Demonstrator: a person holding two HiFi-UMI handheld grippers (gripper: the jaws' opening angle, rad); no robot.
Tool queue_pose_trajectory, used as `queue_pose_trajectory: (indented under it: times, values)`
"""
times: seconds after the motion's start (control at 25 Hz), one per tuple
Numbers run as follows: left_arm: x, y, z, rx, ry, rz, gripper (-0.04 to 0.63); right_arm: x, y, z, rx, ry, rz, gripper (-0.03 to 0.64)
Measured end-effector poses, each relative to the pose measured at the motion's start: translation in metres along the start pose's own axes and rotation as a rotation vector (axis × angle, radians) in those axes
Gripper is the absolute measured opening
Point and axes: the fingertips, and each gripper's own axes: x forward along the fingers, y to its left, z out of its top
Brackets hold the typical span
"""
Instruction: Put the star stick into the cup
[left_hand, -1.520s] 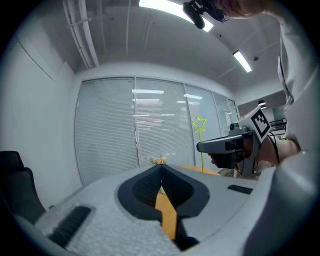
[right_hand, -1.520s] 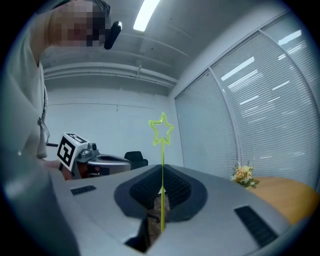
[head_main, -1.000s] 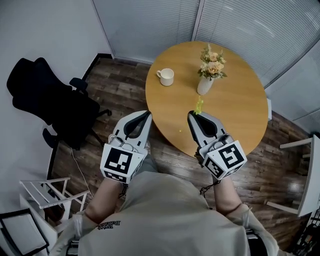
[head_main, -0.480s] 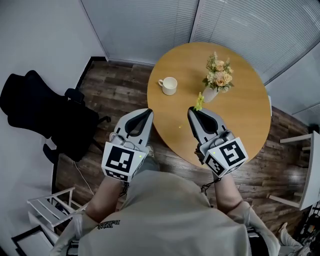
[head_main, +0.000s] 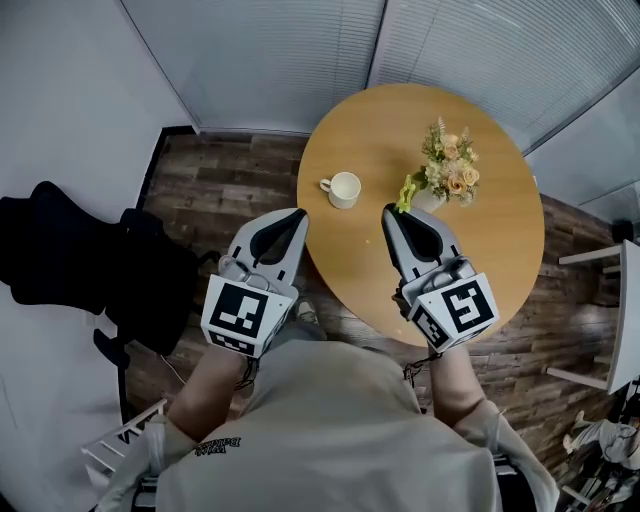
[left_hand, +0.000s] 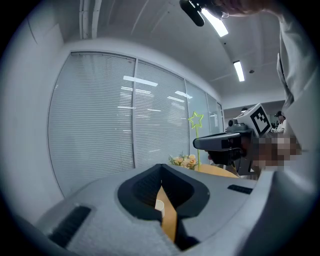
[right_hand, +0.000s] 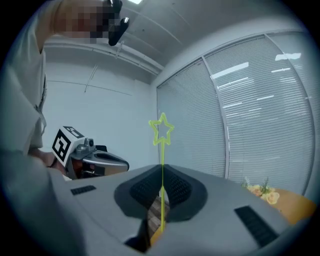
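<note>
Office chair (head_main: 70, 255): black, far left on the wood floor, well apart from the work. No concern for us.
L gripper (head_main: 288, 222): we hold it off the table's near-left edge. Jaws are closed together w/ nothing between them; only a sliver of table and cup shows past the tips.
Cup (head_main: 345, 189): white mug, upright on the table, handle to the left, looks empty. It sits ahead of and between our two grippers.
Star stick (right_hand: 162, 160): thin yellow-green stick, clamped low on its shaft, star end up. Not yet in the cup; it's right of the cup and near it.
R gripper (head_main: 398, 220): over the table's near part, jaws clenched on the star stick.
Flower vase (head_main: 430, 199): white, w/ pale flowers; in the head view the star tip shows just beside it.
Table (head_main: 450, 260): round, wood top.
Risk 1: the star may snag the flowers if we swing left w/o lifting clear.
Risk 2: the stick is thin, so it may pivot in the jaws and miss the rim.
Risk 3: the cup is prob. light; a tall stick leaning on its rim could tip it or flop out once we let go.
</note>
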Motion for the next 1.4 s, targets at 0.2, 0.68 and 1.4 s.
queue_pose_trajectory:
  times: [0.2, 0.68, 1.4]
  values:
    - [0.016, 0.022, -0.003, 0.010, 0.000, -0.048, 0.021, 0.025, -0.007, 0.000, -0.004, -0.009, -0.048, 0.029]
    - [0.033, 0.039, -0.009, -0.028, 0.011, -0.086, 0.021, 0.045, -0.020, -0.002, 0.041, 0.002, -0.075, 0.029]
    - [0.060, 0.040, -0.013, 0.017, 0.044, 0.022, 0.021, 0.063, -0.055, -0.005, 0.081, -0.010, 0.006, 0.029]
